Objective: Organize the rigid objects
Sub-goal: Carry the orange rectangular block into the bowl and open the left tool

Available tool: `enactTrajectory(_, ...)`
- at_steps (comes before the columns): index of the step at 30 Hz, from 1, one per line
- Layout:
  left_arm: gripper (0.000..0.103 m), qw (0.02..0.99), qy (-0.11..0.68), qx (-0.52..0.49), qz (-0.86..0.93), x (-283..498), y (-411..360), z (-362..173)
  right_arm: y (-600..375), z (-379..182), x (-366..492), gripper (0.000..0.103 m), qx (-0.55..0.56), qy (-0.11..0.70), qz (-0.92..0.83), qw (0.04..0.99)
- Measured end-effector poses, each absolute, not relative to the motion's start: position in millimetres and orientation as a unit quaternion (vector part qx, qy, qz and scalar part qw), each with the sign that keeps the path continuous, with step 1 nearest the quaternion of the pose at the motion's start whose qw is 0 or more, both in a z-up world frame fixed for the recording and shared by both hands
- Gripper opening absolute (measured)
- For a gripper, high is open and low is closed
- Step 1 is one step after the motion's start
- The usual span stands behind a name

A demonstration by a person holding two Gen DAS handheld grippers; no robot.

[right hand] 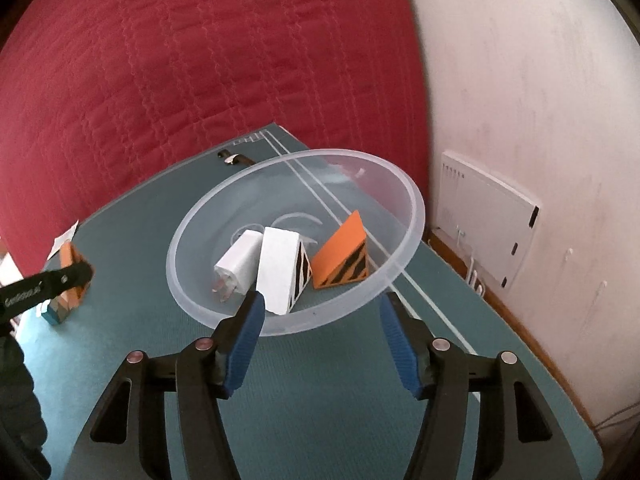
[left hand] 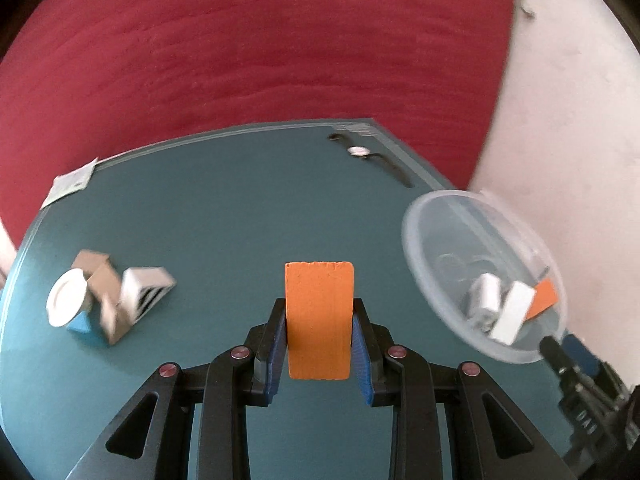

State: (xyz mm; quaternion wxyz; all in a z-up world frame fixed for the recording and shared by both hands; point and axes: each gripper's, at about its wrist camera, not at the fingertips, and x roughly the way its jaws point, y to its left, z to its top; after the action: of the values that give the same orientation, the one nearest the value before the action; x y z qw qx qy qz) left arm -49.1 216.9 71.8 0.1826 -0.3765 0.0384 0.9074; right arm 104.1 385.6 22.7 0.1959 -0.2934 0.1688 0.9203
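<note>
On the teal tabletop (left hand: 224, 216), a small heap of blocks (left hand: 108, 300) lies at nine o'clock. The left tool (left hand: 319, 344) pinches an upright orange block (left hand: 319, 320) at centre. At three o'clock the right tool (right hand: 320, 312), fingers spread, sits at the near rim of a clear bowl (right hand: 416, 208) holding white pieces (right hand: 276, 268) and an orange striped wedge (right hand: 342, 256).

Surroundings — items outside the work

Teal table (left hand: 224, 216) set against a red quilted bedspread (left hand: 256, 44); wristwatch (left hand: 359, 151) lies flat near its far right corner, a paper slip (left hand: 71, 183) at its far left edge. Pale wall (right hand: 532, 92) on the right carries a white panel (right hand: 486, 224) low down — cables beneath it.
</note>
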Motion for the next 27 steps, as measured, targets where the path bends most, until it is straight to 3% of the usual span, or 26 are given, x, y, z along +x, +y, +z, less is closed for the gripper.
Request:
enactTrajectory(21,0.032,0.266,0.070,-0.376,0.885,-62,307,70,397,17,104,0.063,-0.294,0.193,0.918,0.180)
enactTrajectory(22,0.038,0.269,0.071,-0.377,0.883,-62,308,70,397,17,104,0.063,-0.294,0.193,0.919,0.180)
enactTrajectory(24,0.068,0.269,0.071,-0.379,0.882,-64,309,67,397,17,104,0.063,-0.294,0.192,0.919,0.179)
enactTrajectory(25,0.088,0.264,0.070,-0.374,0.887,-64,307,66,396,17,104,0.063,-0.293,0.192,0.919,0.178)
enactTrajectory(26,0.095,0.258,0.070,-0.366,0.891,-64,304,66,396,16,104,0.063,-0.293,0.192,0.919,0.178)
enactTrajectory(27,0.096,0.251,0.073,-0.362,0.895,-64,301,66,396,16,104,0.063,-0.293,0.193,0.919,0.178)
